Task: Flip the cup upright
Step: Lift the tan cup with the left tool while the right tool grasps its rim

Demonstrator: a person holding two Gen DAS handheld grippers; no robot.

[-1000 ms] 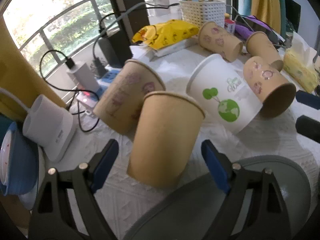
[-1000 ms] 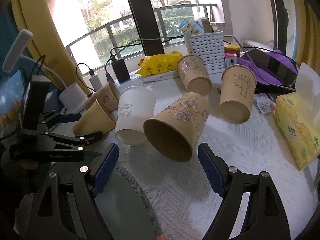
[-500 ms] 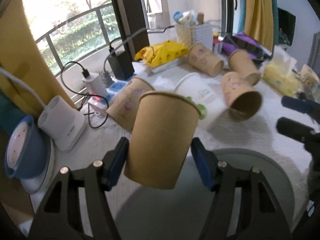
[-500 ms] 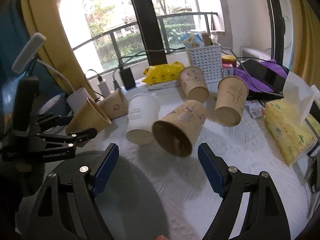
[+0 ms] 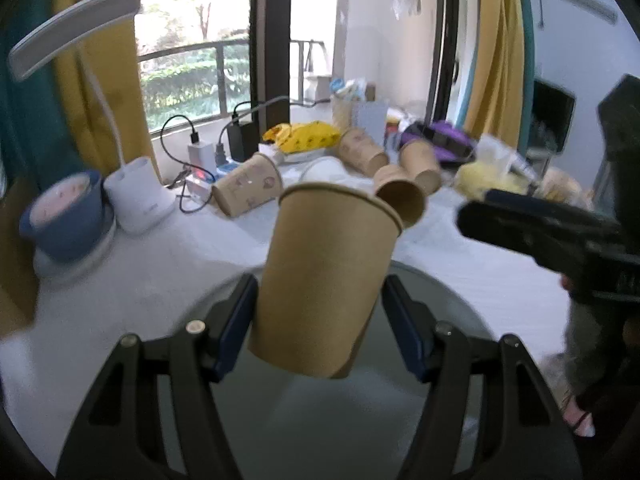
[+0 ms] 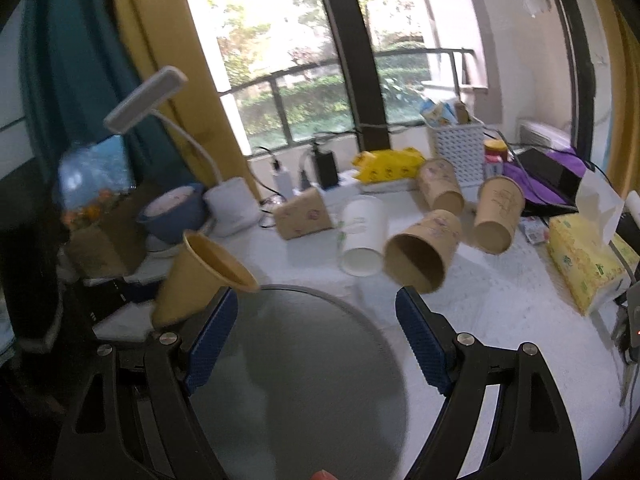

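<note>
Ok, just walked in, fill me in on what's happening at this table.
The left tool is shut on a plain brown paper cup, held in the air above the round grey mat, mouth up and tilted. The right tool is open and holds nothing. Five other paper cups, including a white paper cup, lie on their sides on the white tablecloth.

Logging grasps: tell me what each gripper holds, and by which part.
The left gripper holds the plain brown paper cup by its lower side walls, rim up and tilted. The right gripper is open and holds nothing.
</note>
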